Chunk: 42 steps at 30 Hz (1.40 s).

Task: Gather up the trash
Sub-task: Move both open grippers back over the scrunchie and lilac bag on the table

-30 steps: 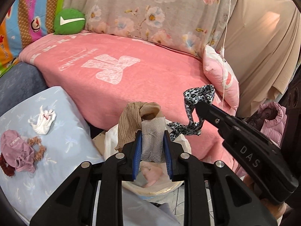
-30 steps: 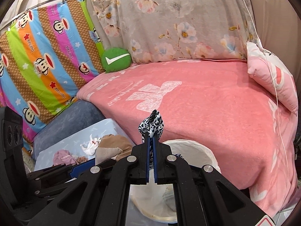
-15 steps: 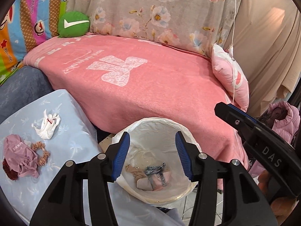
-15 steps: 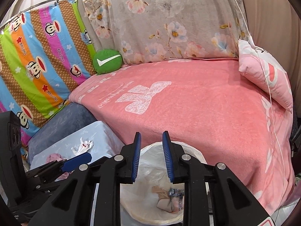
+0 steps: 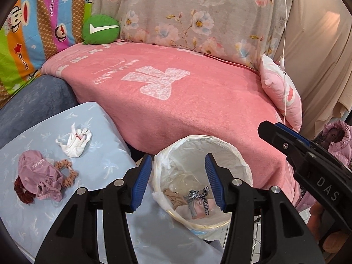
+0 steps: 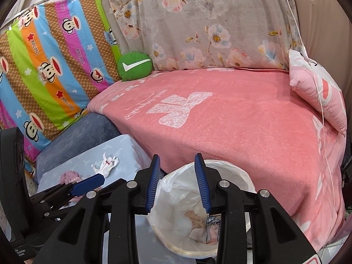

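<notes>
A white-lined trash bin (image 5: 239, 151) stands on the floor against the pink bed; it also shows in the right wrist view (image 6: 237, 171). Inside lie a beige sock (image 5: 176, 194), a leopard-print strip (image 5: 201, 194) and pale cloths. My left gripper (image 5: 178, 171) is open and empty above the bin. My right gripper (image 6: 177, 171) is open and empty above the bin's left rim; in the left wrist view it shows at the right (image 5: 286, 136). On the light-blue cushion (image 5: 105, 167) lie a crumpled white tissue (image 5: 74, 140), a pink cloth (image 5: 37, 173) and scrunchies (image 5: 66, 172).
The pink blanket (image 5: 187, 101) covers the bed behind the bin. A pink pillow (image 5: 281, 94), a green cushion (image 5: 101, 29), a floral sheet and a striped monkey sheet stand at the back. A thin white cord (image 5: 283, 44) hangs at the right. A pink jacket (image 5: 336, 136) lies far right.
Both grippers opened. The beige and grey socks dropped from the left one and the leopard-print strip from the right one into the bin. Both have since opened wider.
</notes>
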Each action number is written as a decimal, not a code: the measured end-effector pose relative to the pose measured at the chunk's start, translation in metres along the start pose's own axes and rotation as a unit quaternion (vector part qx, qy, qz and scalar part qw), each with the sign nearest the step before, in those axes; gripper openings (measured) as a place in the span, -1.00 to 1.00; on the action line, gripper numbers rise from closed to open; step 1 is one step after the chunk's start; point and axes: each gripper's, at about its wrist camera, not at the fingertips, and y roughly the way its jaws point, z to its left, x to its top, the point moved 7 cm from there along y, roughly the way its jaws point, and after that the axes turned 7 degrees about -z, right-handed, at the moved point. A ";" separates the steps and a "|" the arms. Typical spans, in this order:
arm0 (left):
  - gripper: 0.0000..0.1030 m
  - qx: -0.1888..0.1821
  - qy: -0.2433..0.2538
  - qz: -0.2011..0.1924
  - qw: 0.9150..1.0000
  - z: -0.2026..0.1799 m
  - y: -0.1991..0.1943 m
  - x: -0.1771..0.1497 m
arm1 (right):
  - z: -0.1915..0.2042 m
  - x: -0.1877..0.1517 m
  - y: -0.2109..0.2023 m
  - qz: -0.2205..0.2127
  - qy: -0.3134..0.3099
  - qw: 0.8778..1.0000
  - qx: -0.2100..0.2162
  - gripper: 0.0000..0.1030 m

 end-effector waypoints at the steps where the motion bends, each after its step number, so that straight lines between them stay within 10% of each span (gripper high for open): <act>1: -0.06 0.003 -0.001 -0.001 1.000 0.003 -0.002 -0.001 | 0.003 -0.001 -0.001 0.001 -0.002 1.000 0.002 -0.36; 23: 0.42 0.106 -0.062 -0.009 0.992 0.118 -0.049 -0.032 | 0.115 -0.035 0.005 0.037 -0.050 0.996 0.057 -0.12; 42: 0.55 0.238 -0.161 0.025 0.957 0.290 -0.079 -0.094 | 0.251 -0.096 0.065 0.088 -0.104 0.982 0.128 0.18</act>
